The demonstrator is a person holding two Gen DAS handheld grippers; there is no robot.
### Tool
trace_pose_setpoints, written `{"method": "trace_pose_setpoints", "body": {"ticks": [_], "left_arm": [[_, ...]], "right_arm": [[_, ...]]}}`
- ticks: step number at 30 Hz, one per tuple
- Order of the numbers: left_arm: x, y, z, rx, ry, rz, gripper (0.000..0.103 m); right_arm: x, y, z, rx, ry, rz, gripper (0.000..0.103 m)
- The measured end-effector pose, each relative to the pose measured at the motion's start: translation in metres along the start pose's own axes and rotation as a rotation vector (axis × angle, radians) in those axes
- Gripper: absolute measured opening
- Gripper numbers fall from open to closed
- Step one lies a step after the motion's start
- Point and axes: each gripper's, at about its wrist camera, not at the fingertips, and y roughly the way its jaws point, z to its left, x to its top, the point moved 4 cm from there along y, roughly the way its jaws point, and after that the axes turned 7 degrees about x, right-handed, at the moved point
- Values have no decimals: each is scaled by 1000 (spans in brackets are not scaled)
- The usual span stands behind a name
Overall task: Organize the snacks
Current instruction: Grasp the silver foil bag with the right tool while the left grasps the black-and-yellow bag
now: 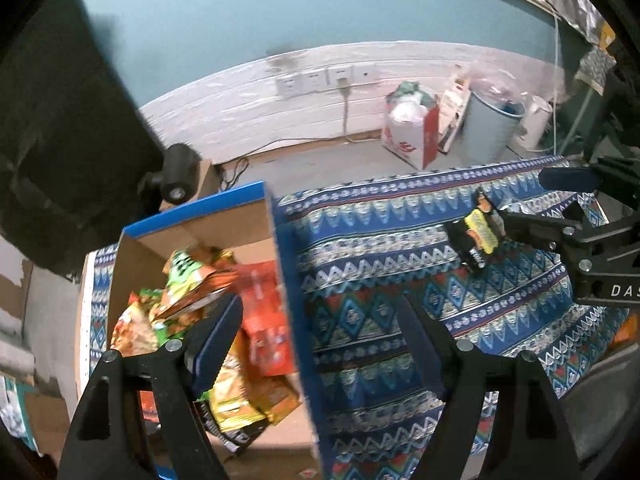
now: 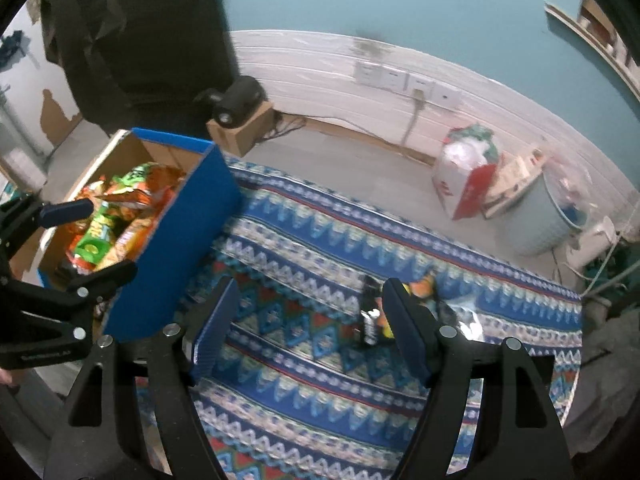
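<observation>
**Loose packet left on the cloth, box already crowded**

Your left gripper [image 1: 320, 332] has its fingers apart and empty, straddling the blue wall of the snack box [image 1: 288, 280]: one finger over the heaped packets [image 1: 192, 288], the other over the patterned cloth [image 1: 360, 240] on the desk. Drop from here and that wall lands between your fingers, so you could shove or tip the box.

Your right gripper [image 2: 308, 320] also has its fingers apart, holding nothing. The dark snack packet [image 2: 370, 320] lies flat on the cloth just inside its right-hand finger, partly hidden behind it. If you close off-centre you will likely pinch only an edge, and the slick bag may slip or drag the cloth with it.

The pile sits high against the wall; another packet dropped carelessly could slide back out.
</observation>
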Motion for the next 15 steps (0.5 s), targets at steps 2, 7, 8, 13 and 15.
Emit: {"method": "trace_pose_setpoints", "body": {"ticks": [2,7,8,13,15], "left_arm": [[5,-1,-13,-8,21,-6,81],[14,1,-42,-39,67,-14,81],[15,2,-46,-46,75,-10,81],[22,10,-74,-54,124,-9,81],[25,13,-84,-60,139,-10,81]], "right_arm": [[-6,-3,-11,-16,7,2,74],[-22,-13,-37,-37,38,6,75],[-25,-15,-42,-40,43,6,76],[-37,-22,-65,-52,72,1,76],[-43,-24,-77,-56,89,3,76]]}}
